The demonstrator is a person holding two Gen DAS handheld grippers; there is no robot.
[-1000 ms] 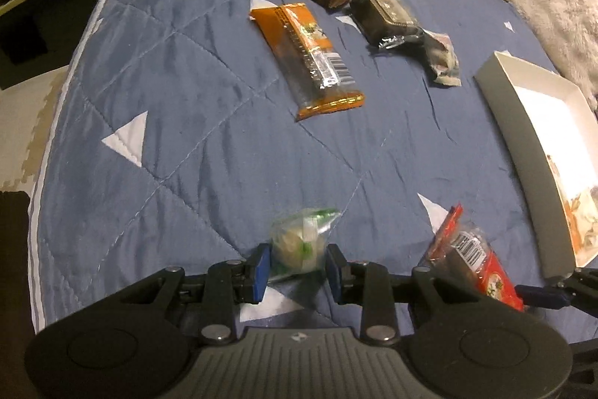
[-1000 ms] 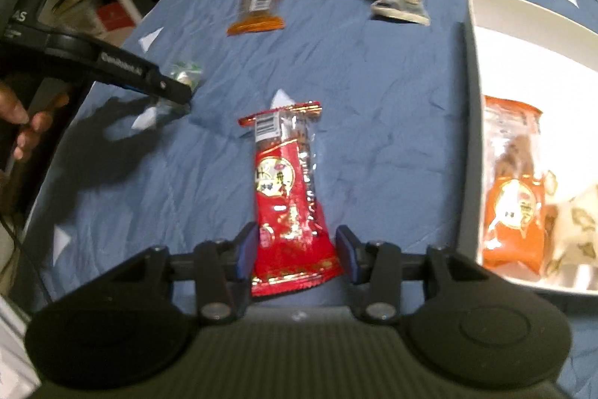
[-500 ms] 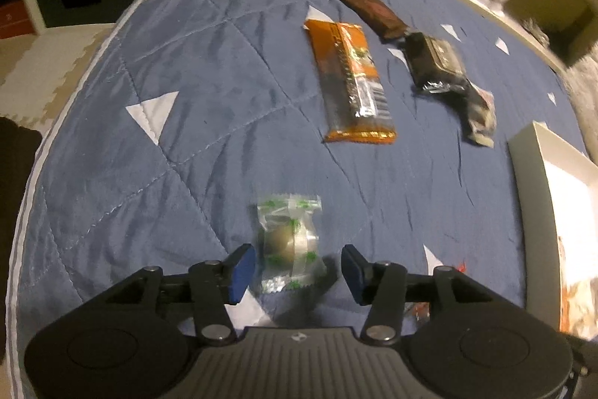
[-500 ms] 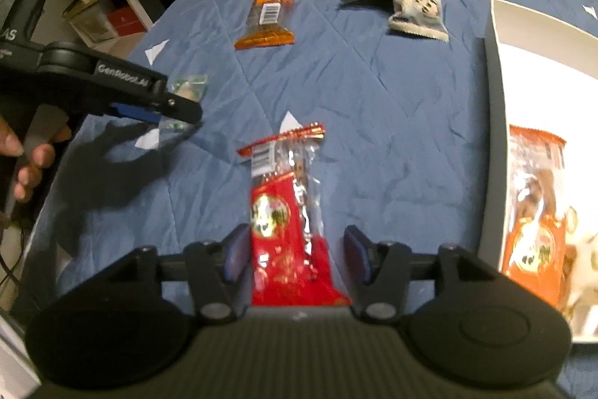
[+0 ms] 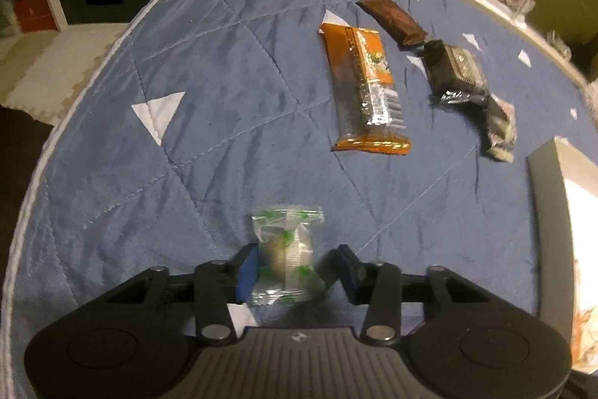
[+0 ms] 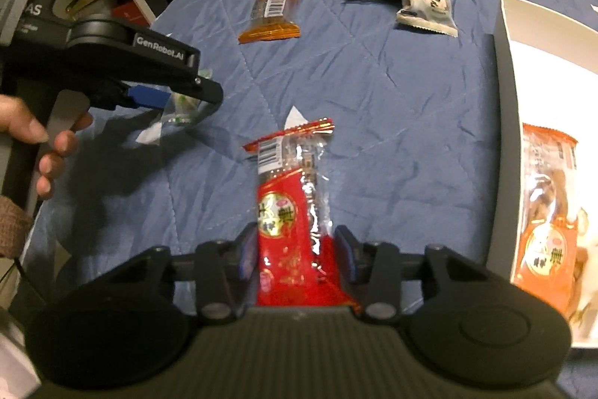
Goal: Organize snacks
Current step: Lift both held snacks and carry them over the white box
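Observation:
A clear candy packet [image 5: 286, 249] with green print lies on the blue quilt [image 5: 224, 137] between the fingers of my left gripper [image 5: 295, 268]. Its jaws are closing. The left pad touches the packet; a dark gap separates the right pad from it. In the right wrist view the same gripper [image 6: 202, 92] hovers over the candy packet [image 6: 183, 107]. My right gripper [image 6: 295, 253] is closing on a red snack packet [image 6: 291, 212], which lies flat with both pads against its sides. A white box [image 6: 504, 100] stands to the right and holds an orange packet [image 6: 545, 212].
Further back on the quilt lie an orange bar [image 5: 364, 92], a brown bar [image 5: 392, 21], a dark packet [image 5: 456, 70] and a white packet [image 6: 426, 2]. Shelves with jars ring the bed. A person's hand [image 6: 45, 144] holds the left gripper's handle.
The left gripper was shut on the candy packet, then let go and rolled; the packet now lies lengthwise between narrowing jaws. The right gripper's jaws widened, then narrowed on the red packet.

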